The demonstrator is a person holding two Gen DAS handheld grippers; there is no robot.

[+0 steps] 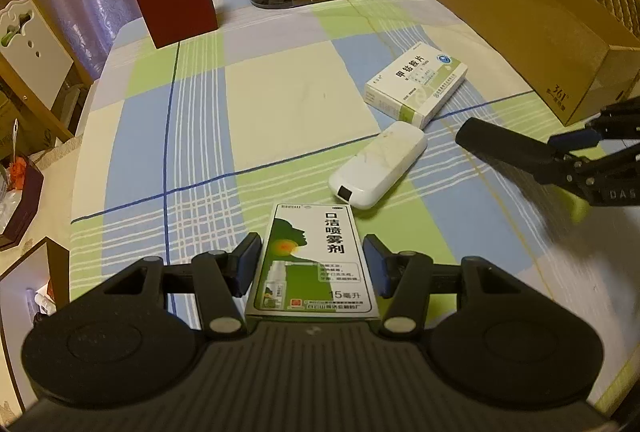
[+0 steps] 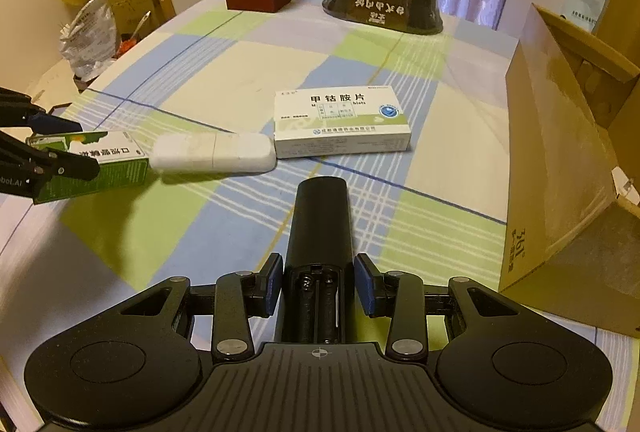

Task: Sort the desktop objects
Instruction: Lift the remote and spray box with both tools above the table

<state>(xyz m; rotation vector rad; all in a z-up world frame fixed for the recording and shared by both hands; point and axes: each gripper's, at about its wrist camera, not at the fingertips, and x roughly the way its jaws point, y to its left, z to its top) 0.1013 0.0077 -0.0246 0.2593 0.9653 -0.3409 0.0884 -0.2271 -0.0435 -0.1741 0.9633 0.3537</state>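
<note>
the left gripper (image 1: 312,264) is closed to the width of the spray box (image 1: 316,264), which sits between its pads near the table's front edge. the right gripper (image 2: 318,286) is closed on the black remote (image 2: 320,228), battery bay exposed, held over the cloth. the white remote (image 2: 214,153) and pill box (image 2: 340,122) lie untouched mid-table, ends touching. the carton (image 2: 560,160) stands open to the right. judged: each item should be kept level, lifted clear of the white remote, and released only once inside its proper container.
</note>
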